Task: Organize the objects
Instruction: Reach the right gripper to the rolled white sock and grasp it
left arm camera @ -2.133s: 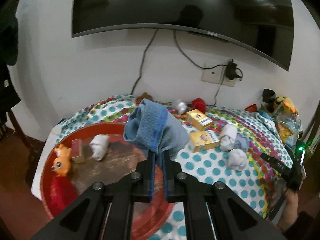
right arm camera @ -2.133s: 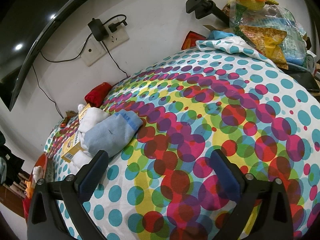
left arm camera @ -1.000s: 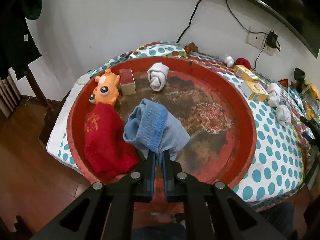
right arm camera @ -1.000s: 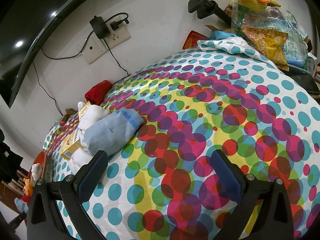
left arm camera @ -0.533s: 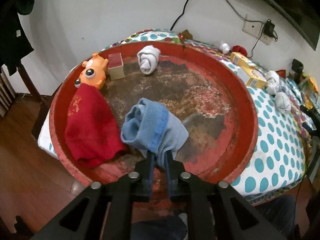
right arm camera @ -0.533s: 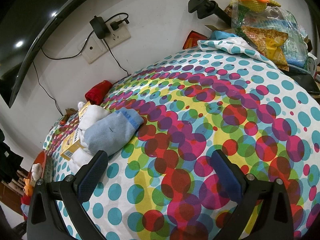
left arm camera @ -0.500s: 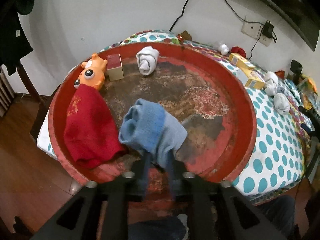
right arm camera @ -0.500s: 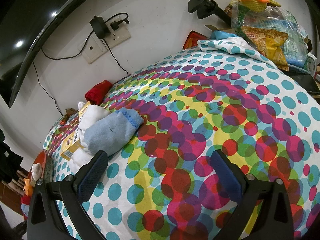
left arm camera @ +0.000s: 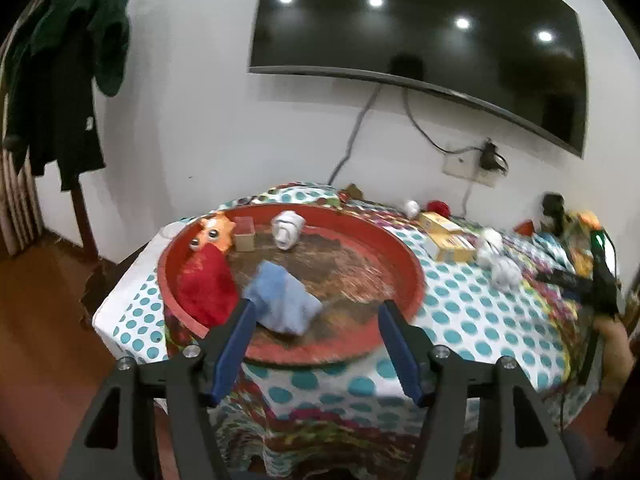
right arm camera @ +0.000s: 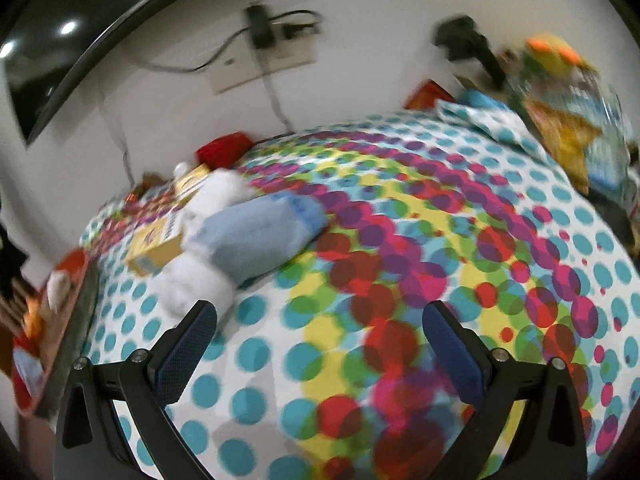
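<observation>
Left wrist view: left gripper (left arm camera: 316, 320) opening wide, gripping nothing; folded light-blue cloth sock (left arm camera: 282, 297) lying in round red tray (left arm camera: 404, 264) near front rim. Right gripper (right arm camera: 320, 340) gaping empty, nearing second blue rolled sock (right arm camera: 260, 232); risking dragging adjoining white sock bundle (right arm camera: 196, 284).

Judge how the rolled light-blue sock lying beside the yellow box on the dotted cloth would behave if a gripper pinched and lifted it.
The light-blue sock looks soft and bulky, so it would probably squash under the pads. It is fabric, so likely light and not slippery. Its loose cuffed end may droop or unroll once lifted.
</observation>
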`<state>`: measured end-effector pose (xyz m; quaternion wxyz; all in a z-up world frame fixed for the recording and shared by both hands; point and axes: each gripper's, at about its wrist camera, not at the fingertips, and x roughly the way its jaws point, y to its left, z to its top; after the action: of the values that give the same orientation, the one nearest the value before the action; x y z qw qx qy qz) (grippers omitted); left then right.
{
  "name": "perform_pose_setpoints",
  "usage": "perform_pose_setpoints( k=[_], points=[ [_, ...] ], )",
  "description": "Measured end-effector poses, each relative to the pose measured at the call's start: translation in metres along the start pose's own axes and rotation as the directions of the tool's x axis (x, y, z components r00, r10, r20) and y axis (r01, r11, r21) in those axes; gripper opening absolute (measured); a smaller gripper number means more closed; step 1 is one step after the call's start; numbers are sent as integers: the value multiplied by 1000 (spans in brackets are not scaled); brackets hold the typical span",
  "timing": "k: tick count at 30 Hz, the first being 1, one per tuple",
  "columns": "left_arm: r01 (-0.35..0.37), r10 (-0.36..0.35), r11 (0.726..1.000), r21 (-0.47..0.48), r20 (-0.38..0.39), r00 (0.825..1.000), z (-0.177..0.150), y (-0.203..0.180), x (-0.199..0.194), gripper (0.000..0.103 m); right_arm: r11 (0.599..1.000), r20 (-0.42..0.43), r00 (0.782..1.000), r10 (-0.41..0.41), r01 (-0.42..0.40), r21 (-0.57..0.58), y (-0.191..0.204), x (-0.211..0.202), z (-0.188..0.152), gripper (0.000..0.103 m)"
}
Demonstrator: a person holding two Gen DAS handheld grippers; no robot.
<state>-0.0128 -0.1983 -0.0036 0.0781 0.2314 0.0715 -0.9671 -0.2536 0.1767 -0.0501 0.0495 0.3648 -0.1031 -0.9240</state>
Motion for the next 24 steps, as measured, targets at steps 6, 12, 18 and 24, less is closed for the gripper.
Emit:
perform_pose_setpoints(
  k=[6,12,18,24],
  points=[
    [120,-120,993,-10,-101,988,-14,-18,14,66,993,-48,999,14,-19,-118,55,12,-3,101],
    [156,-155,988,-2,-128,980,-22,-27,9,66,995,-167,986,6,-22,-93,78,48,3,44],
    [156,-152,987,25,-110,982,-22,-32,2,66,993,-142,989,-27,10,-120,83,45,4,24],
    [150,-147,989,10,-126,981,-23,-31,5,66,986,-105,993,-51,33,-164,76,24,1,19]
  ],
)
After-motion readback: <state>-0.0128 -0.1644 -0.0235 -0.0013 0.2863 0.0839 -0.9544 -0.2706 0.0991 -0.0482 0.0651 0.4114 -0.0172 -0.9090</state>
